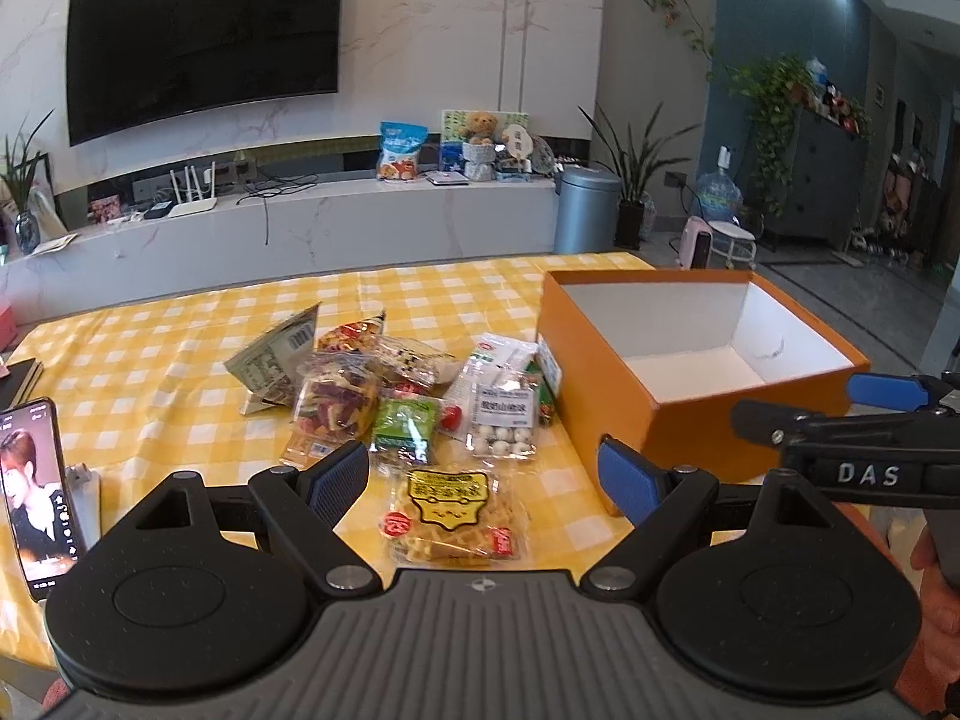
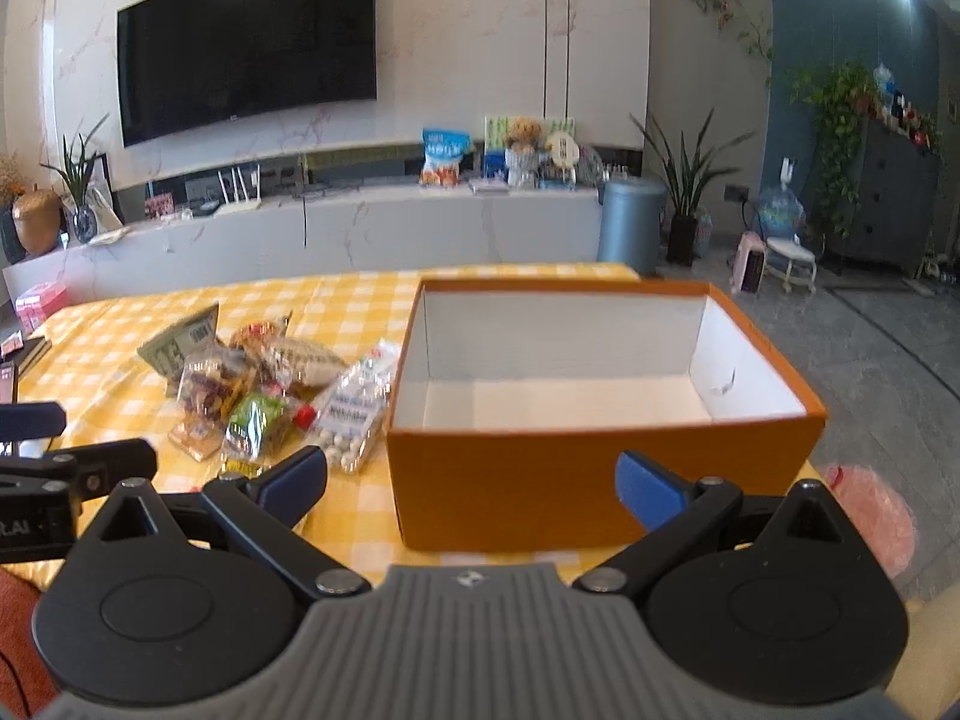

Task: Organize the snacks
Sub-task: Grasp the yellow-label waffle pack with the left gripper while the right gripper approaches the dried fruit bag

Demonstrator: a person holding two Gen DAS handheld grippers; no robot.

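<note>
Beside snack pile (image 1: 408, 402), orange box (image 1: 606, 396) open-topped — left gripper (image 1: 480, 480), right gripper (image 2: 474, 480) jaws spread, holding nothing.

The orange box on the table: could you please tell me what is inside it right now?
The orange box shows only its white walls and bare white floor; no snack is in it. Its near wall hides the nearest strip of floor. The snack packets lie on the tablecloth beside it.

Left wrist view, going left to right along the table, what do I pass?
Phone → dried fruit chips bag → green snack pack → bag of white candy balls → orange box → right gripper, coming in from the right edge.
</note>
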